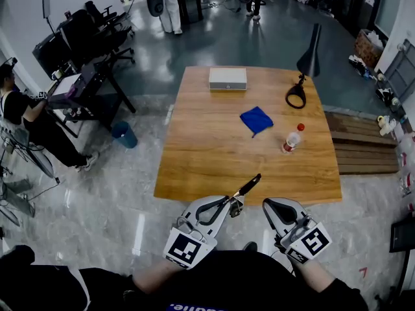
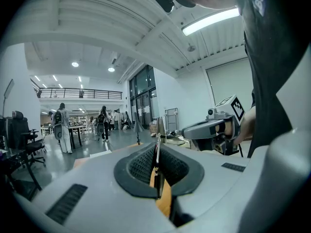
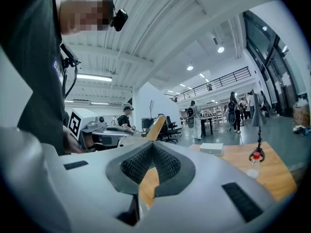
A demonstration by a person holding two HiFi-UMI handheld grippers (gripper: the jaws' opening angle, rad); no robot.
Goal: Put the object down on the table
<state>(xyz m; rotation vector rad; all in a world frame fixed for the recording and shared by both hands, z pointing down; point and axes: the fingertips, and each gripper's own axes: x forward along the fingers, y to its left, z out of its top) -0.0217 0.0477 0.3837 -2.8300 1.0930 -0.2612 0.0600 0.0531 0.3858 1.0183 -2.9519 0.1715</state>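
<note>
A knife [image 1: 245,188] with a dark handle sticks out up and to the right from my left gripper [image 1: 232,206], which is shut on it. Its tip hangs just over the front edge of the wooden table [image 1: 214,148]. In the left gripper view the knife [image 2: 157,130] stands edge-on between the closed pads of the left gripper [image 2: 158,147]. My right gripper [image 1: 271,207] is held beside it, just short of the table edge, shut with nothing in it. In its own view, the right gripper's [image 3: 152,147] pads meet, and the knife [image 3: 155,126] rises at the left.
On the table lie a blue cloth [image 1: 257,119], a small bottle with a red cap [image 1: 292,138], a white box [image 1: 227,78] and a black desk lamp [image 1: 305,70]. A person sits at the left [image 1: 26,115] near office chairs [image 1: 84,37]. A blue bin [image 1: 123,133] stands on the floor.
</note>
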